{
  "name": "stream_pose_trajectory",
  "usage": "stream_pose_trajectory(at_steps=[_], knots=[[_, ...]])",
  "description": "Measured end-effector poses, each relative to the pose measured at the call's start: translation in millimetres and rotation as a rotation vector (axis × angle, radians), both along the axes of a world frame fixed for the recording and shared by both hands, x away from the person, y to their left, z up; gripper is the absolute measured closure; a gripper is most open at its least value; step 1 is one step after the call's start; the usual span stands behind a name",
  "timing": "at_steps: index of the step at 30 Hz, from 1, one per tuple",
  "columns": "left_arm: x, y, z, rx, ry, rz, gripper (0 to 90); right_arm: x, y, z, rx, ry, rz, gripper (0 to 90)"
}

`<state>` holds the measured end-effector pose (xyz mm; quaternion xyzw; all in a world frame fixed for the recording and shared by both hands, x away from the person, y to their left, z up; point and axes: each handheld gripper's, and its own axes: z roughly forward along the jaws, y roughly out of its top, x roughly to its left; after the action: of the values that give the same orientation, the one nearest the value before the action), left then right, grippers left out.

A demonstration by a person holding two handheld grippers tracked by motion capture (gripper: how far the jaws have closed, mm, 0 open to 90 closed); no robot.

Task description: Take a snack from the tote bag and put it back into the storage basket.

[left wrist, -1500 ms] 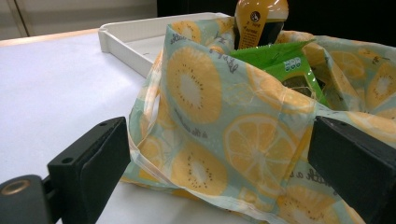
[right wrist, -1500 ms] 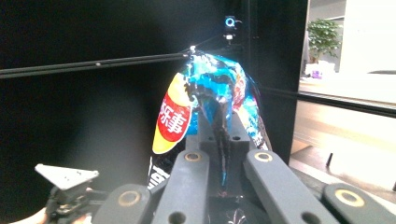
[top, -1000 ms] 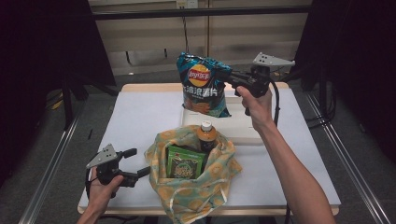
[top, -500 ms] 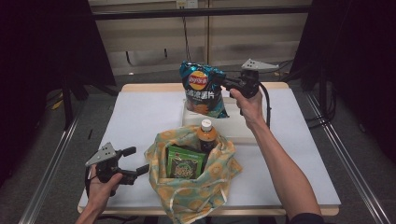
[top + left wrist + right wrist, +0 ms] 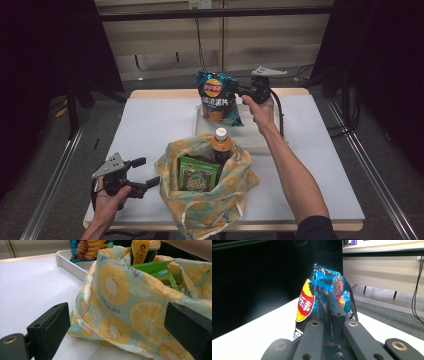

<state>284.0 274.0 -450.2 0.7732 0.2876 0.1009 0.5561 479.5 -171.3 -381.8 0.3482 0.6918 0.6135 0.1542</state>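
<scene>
Chip bag (image 5: 216, 97): your right hand-held gripper (image 5: 244, 90) clamps its edge, holding it above the tray (image 5: 260, 137) at 12 o'clock. Your left hand-held gripper (image 5: 145, 173) rests wide open, empty, beside the tote (image 5: 235, 187).

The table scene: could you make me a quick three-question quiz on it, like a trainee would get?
1. True or false: the right gripper has its jaws shut on the chip bag.
2. What stands upright in the fruit-print bag beside the green packet?
3. The left gripper is: A) open beside the fruit-print bag, B) shut on its rim.

Key: 1 true; 2 a bottle; 3 A.
</scene>
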Motion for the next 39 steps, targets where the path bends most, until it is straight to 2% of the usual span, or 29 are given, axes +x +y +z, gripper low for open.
stream_pose_trajectory(at_steps=[4,6,8,10,12,17,22,23,26,27,28,30,31,35,39], knots=[[-1.1,1.5,0.1,-0.003,-0.003,0.007,6.2,7.2,1.9,-5.0,0.004,0.007,-0.004,88.9],[-2.5,1.6,0.7,0.015,-0.003,0.017,6.2,10.6,3.6,-6.5,-0.002,0.011,-0.01,88.5],[-3.3,1.0,0.9,0.015,-0.005,0.012,6.2,13.6,3.9,-7.4,-0.003,0.015,-0.017,88.5],[-3.6,0.9,1.1,0.002,-0.01,0.001,6.2,16.5,1.9,-8.9,0.0,0.019,-0.021,88.5],[-4.4,0.8,1.7,0.016,-0.01,0.012,6.2,18.3,-0.3,-10.7,-0.001,0.025,-0.031,88.1],[-3.5,0.9,1.1,0.007,-0.01,0.002,6.2,22.4,-7.8,-14.8,-0.008,0.033,-0.052,86.1],[-3.6,0.0,1.4,0.019,-0.012,0.006,6.2,25.3,-14.5,-18.2,-0.036,0.039,-0.071,81.9],[-3.4,-0.5,1.0,0.005,-0.012,-0.006,6.2,24.9,-15.2,-18.3,-0.041,0.041,-0.072,80.0],[-4.1,-1.2,1.2,0.006,-0.01,-0.004,6.2,23.9,-14.7,-18.8,-0.063,0.054,-0.097,68.2],[-4.4,-1.4,1.3,0.006,-0.01,-0.004,6.2,24.2,-14.6,-19.4,-0.067,0.055,-0.094,66.9],[-4.7,-0.9,2.1,0.022,-0.016,0.003,6.2,23.7,-14.5,-19.9,-0.06,0.055,-0.1,63.2],[-4.4,-1.2,1.6,0.004,-0.015,-0.011,6.2,22.9,-13.3,-20.2,-0.056,0.063,-0.102,56.1],[-4.9,-0.8,2.2,0.018,-0.016,0.0,6.2,22.4,-11.9,-20.3,-0.071,0.061,-0.107,52.4],[-3.9,0.2,1.3,-0.006,-0.009,-0.009,6.2,21.0,-10.1,-19.6,-0.072,0.064,-0.119,36.0],[-3.6,3.0,2.0,-0.025,-0.007,0.001,6.2,18.7,-16.1,-19.8,-0.085,0.066,-0.142,21.7]])
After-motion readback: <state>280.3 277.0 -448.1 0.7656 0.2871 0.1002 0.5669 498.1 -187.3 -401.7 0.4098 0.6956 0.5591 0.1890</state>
